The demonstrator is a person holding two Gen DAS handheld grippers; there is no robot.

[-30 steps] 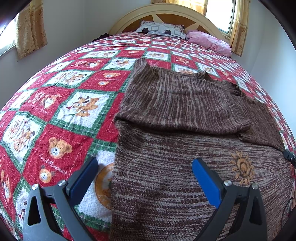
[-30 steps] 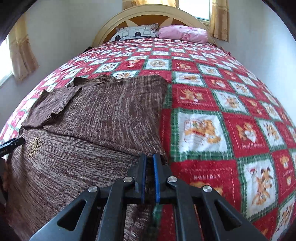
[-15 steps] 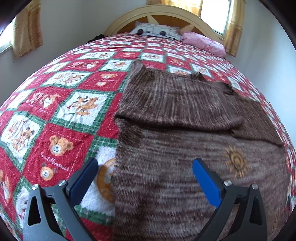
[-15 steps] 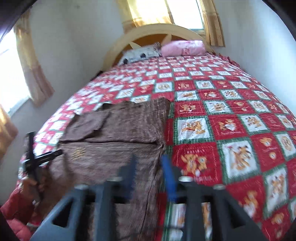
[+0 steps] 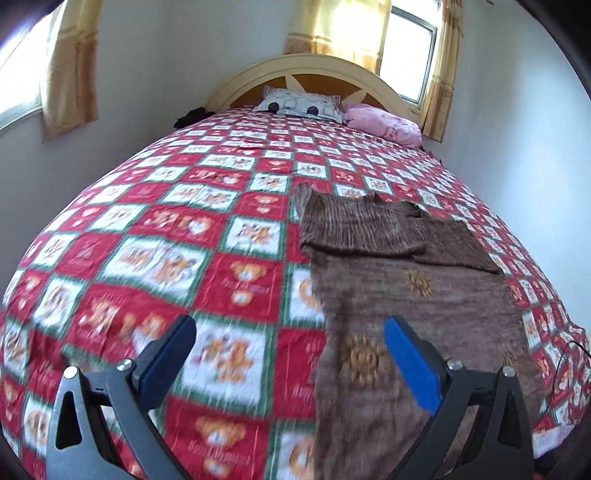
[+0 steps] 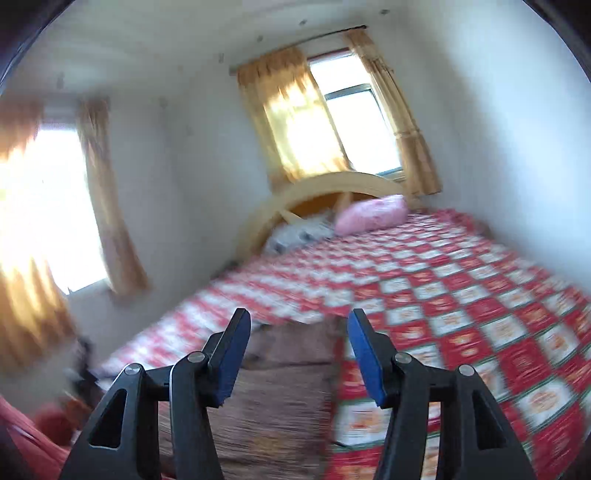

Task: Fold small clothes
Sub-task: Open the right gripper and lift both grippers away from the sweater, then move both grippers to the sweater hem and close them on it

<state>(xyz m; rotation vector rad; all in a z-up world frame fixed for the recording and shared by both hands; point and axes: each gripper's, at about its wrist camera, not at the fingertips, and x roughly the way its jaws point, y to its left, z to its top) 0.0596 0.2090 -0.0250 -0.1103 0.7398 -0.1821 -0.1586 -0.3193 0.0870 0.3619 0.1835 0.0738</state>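
Brown marled knit, a sweater [image 5: 406, 314], lies flat on the red, white and green teddy-bear quilt [image 5: 192, 258], on the right half of the bed as my left wrist camera sees it. Its long axis runs from the foot of the bed toward the headboard [image 5: 314, 70]; the far end is folded back over the body, with a sleeve [image 5: 454, 242] laid across at the far right. Orange sun motifs [image 5: 419, 283] dot the near part.

My left gripper [image 5: 290, 360] hangs above the quilt with its blue pads [image 5: 410, 365] spread wide and nothing between them; the sweater's left edge passes under the gap. My right gripper [image 6: 297, 354] is also spread apart and empty, held above the sweater's [image 6: 284, 398] right side, tilted, with the picture heavily smeared.

At the head of the bed I see a grey patterned pillow [image 5: 299, 105] beside a pink pillow [image 5: 384, 120]. Yellow curtains [image 5: 340, 26] hang at the window behind the headboard.

Some quilt squares carry lettering under the bears, but the blur leaves me unable to read it. I can make out no brand or label on the sweater.
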